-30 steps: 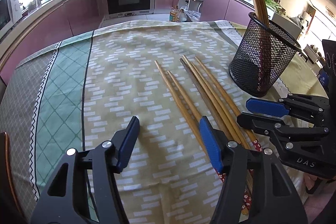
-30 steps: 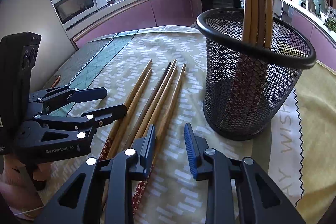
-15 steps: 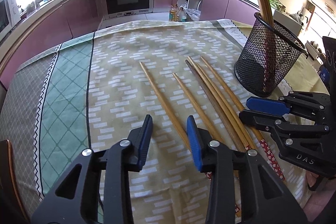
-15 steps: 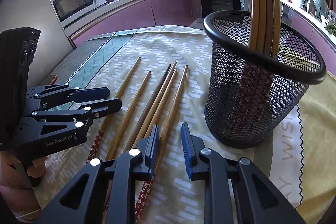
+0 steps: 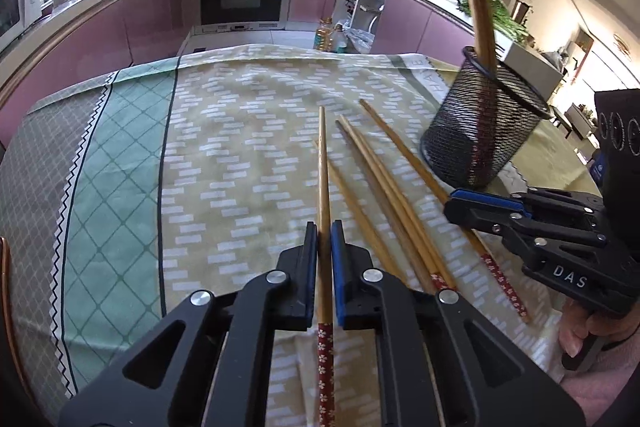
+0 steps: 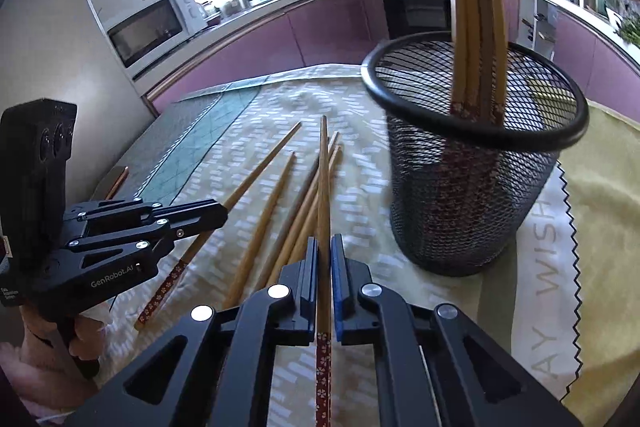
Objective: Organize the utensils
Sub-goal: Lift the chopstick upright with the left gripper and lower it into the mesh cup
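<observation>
Clamping one chopstick (image 5: 325, 183) each, your left gripper (image 5: 324, 239) and right gripper (image 6: 324, 253) pinch near the red-patterned ends — loose chopsticks (image 5: 384, 187) crowd the tablecloth (image 5: 224, 155) at one o'clock, the mesh holder (image 6: 472, 187) stands at two o'clock.
</observation>
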The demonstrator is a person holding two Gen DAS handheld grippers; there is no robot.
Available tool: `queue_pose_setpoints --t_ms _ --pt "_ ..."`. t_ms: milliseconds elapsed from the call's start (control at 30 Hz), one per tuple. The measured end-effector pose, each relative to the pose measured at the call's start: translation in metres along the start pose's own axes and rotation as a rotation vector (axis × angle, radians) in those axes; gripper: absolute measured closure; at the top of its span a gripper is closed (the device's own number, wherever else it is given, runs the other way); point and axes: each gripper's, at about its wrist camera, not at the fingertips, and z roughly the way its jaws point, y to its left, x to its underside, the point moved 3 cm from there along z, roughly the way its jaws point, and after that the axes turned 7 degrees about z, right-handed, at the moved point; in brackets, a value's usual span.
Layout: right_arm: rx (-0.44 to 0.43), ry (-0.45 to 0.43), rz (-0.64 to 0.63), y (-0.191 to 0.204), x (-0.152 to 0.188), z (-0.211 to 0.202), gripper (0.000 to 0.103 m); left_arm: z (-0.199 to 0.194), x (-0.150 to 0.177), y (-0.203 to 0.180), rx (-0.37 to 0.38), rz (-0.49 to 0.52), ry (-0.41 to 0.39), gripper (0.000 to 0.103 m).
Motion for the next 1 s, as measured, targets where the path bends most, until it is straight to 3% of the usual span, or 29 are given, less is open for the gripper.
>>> queue_pose_setpoints --t_ms 467,567,667,1000 --pt "0.029 0.072 -0.068 0.012 0.003 0.016 0.095 0.015 0.003 -0.007 0.060 0.053 0.069 0.094" --pt "0.039 0.070 -0.075 0.012 0.001 0.019 0.095 0.021 -0.003 -0.002 0.101 0.052 0.080 0.086" --pt "0.045 0.069 -0.084 0.012 0.000 0.022 0.095 0.025 -0.007 -0.001 0.104 0.061 0.087 0.085" --pt "0.006 0.007 -0.093 0.016 -0.005 0.001 0.097 0.027 -0.016 -0.002 0.059 0.051 0.077 0.095"
